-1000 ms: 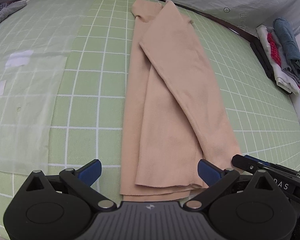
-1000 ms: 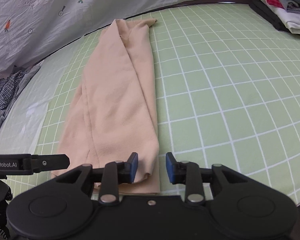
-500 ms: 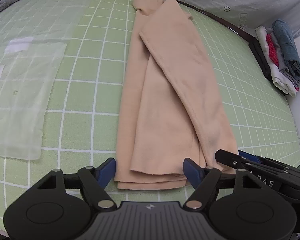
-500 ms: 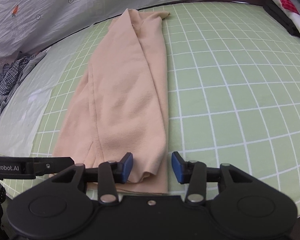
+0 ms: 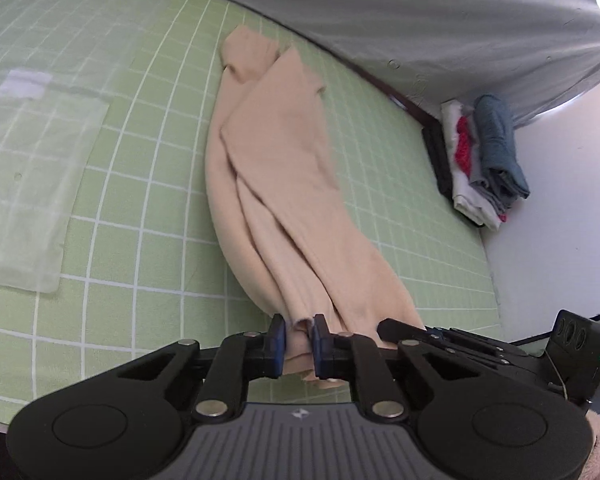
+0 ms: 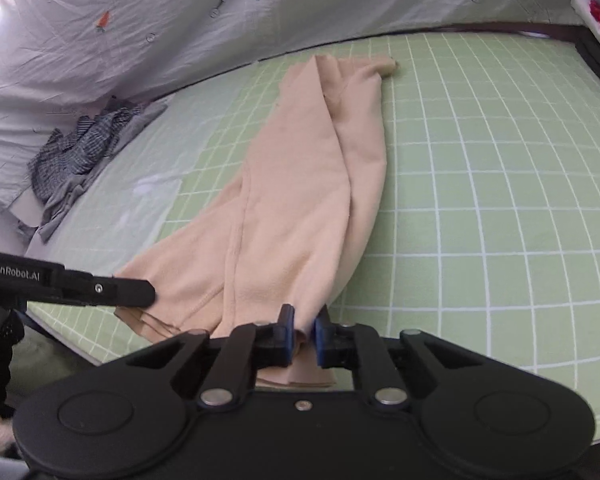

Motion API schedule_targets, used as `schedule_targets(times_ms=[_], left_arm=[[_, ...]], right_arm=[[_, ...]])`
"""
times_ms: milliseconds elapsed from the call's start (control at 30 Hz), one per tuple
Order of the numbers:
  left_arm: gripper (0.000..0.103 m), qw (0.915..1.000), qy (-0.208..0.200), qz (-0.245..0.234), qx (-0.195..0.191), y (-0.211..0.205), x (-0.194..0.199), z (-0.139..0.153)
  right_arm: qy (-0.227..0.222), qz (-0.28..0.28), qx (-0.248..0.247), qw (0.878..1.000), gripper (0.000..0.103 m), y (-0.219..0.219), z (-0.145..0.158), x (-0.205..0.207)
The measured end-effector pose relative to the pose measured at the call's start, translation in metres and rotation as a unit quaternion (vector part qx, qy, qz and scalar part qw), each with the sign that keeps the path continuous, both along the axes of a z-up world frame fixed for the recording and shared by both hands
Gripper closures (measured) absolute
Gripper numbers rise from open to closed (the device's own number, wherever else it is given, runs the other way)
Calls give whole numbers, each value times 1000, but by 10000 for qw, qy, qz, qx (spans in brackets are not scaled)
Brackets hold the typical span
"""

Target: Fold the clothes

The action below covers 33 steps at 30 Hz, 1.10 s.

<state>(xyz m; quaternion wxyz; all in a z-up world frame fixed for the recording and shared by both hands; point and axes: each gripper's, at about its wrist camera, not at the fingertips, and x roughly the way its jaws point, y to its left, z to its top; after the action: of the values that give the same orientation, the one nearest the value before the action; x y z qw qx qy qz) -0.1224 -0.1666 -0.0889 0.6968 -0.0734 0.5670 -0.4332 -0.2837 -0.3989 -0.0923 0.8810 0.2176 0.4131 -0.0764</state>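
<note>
— How does the left gripper (image 5: pixel 299 338) stand?
— Low at the near end of the beige garment (image 5: pixel 276 184), its blue pads pinched tight on a bunched fold.
— And the right gripper (image 6: pixel 302 334)?
— Just beside it at that same end, likewise clamped on the cloth's corner.

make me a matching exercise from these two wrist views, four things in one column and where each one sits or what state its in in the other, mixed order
Things
1. long beige fleece garment
2. stack of folded clothes with a blue-grey piece on top
3. crumpled dark checked cloth
4. clear plastic sheet

Places or states
A. heaped at the mat's edge beside the carrot-print sheet
B. lying flat on the green grid mat
C. near end pinched by both the left gripper and the right gripper
D. piled at the mat's far corner by the white wall

Pairs: 1-C, 2-D, 3-A, 4-B
</note>
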Motion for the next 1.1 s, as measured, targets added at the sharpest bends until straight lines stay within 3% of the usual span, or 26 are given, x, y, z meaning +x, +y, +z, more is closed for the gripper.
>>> schedule_targets(times_ms=[133,267,500,733,933,1100], left_arm=[[89,9998,-214,-58,26,-8,4,12],[89,9980,-579,-87,-233,-24,12,37],[89,9909,-867,478,-916,-51,57,74],[90,9825,-1347,547,-1165,-96,108,101],[91,9800,-1433,697,-1194,-143,172,87],[93,9842,-1231,980,-815,-191,241,34]], right_arm=[[-190,13,-66,9998,92,-9,15,5],[-505,-100,-251,9984,93,-23,37,18],[-1239,-331,-204,9915,96,-65,76,47],[-1682,-278,-388,9846,96,-106,96,101],[-1754,-211,-439,9833,97,-151,94,167],[-1363,-451,-247,9893,98,-193,55,239]])
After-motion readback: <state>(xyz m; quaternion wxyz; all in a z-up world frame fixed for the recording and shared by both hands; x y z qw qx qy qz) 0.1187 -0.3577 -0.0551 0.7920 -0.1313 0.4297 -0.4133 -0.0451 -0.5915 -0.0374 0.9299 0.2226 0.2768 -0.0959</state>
